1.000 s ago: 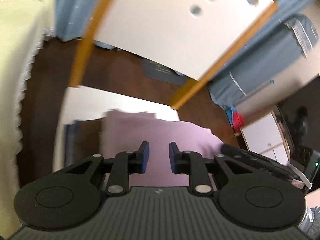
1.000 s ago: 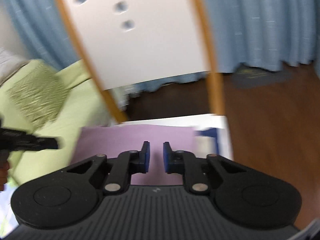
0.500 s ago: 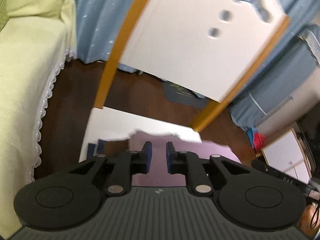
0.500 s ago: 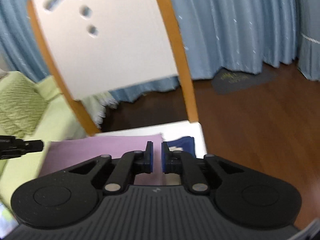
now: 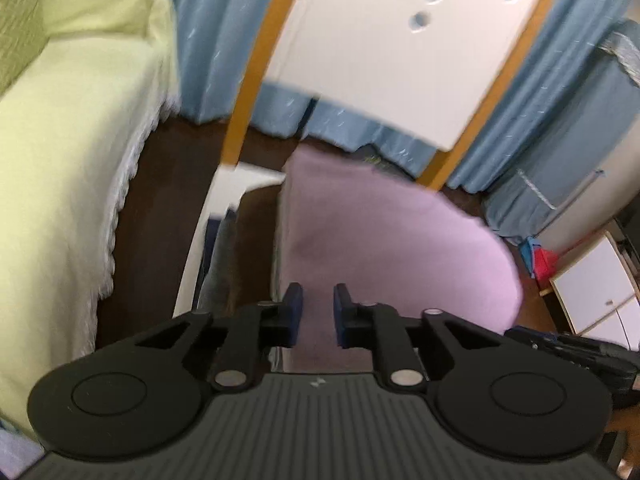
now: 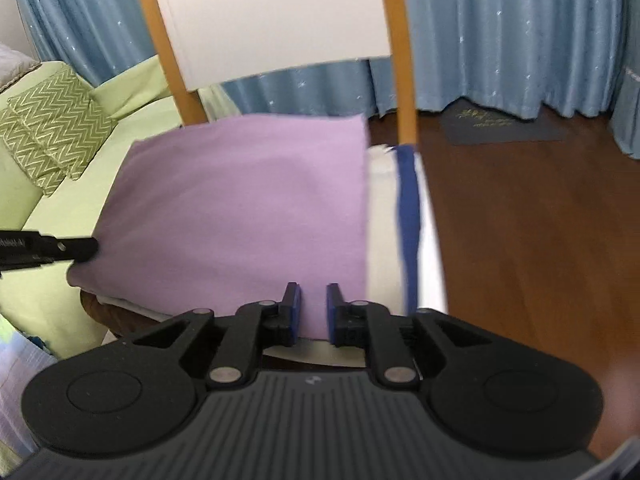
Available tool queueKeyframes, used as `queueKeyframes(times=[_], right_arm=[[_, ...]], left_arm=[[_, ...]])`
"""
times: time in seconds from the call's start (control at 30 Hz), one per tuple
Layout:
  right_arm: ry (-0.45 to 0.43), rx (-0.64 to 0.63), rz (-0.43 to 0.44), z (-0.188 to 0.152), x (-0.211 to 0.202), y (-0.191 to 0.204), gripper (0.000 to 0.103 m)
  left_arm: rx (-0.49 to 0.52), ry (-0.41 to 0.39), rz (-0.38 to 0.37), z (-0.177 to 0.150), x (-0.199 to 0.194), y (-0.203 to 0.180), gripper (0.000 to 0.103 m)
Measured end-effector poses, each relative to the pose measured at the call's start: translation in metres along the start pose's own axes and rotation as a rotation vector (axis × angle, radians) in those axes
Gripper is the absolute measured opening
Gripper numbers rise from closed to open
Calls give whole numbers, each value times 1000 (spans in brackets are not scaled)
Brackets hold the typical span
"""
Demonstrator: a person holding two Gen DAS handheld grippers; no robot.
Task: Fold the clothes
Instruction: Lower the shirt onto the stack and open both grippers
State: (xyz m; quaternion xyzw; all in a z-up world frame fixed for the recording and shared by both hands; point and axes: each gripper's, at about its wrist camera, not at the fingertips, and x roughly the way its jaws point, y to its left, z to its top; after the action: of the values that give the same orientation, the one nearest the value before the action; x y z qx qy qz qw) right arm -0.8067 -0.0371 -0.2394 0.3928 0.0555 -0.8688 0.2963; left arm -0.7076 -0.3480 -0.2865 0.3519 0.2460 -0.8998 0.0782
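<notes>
A folded lilac garment (image 5: 384, 240) is held up over a white chair seat (image 5: 240, 180); it also shows in the right wrist view (image 6: 248, 200). My left gripper (image 5: 317, 314) is shut on its near edge, with the cloth between the blue pads. My right gripper (image 6: 307, 312) is shut on the near edge at the other end. The left gripper's tip (image 6: 60, 248) shows at the garment's left corner in the right wrist view. A stack of folded clothes, dark blue and brown (image 5: 224, 248), lies on the seat under the garment; a blue edge (image 6: 408, 208) shows.
The chair's white backrest with orange posts (image 6: 280, 20) stands just behind the seat. A yellow-green sofa (image 5: 60, 160) with a zigzag cushion (image 6: 52, 128) is to the left. Blue curtains (image 6: 500, 32) hang behind, over a dark wooden floor (image 6: 520, 220). A white cabinet (image 5: 600, 296) stands at the right.
Both grippers have moved forward and lifted the lilac garment, which now spreads larger over the seat and covers more of the stack. The jaws stay closed on it.
</notes>
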Motion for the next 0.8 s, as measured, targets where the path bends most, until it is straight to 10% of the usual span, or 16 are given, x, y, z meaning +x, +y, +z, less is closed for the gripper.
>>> queueKeyframes(times=[0.2, 0.43, 0.53, 0.8], right_arm=[[-32, -108, 167, 3, -5, 44, 15], [44, -155, 35, -10, 24, 23, 12], [98, -134, -56, -10, 7, 6, 14], [55, -45, -89, -19, -42, 15, 34]], left_arm=[[75, 56, 14, -27, 20, -14, 37], [130, 92, 41, -29, 19, 4, 22], [159, 102, 147, -28, -2, -6, 47], [52, 155, 270, -30, -7, -25, 66]])
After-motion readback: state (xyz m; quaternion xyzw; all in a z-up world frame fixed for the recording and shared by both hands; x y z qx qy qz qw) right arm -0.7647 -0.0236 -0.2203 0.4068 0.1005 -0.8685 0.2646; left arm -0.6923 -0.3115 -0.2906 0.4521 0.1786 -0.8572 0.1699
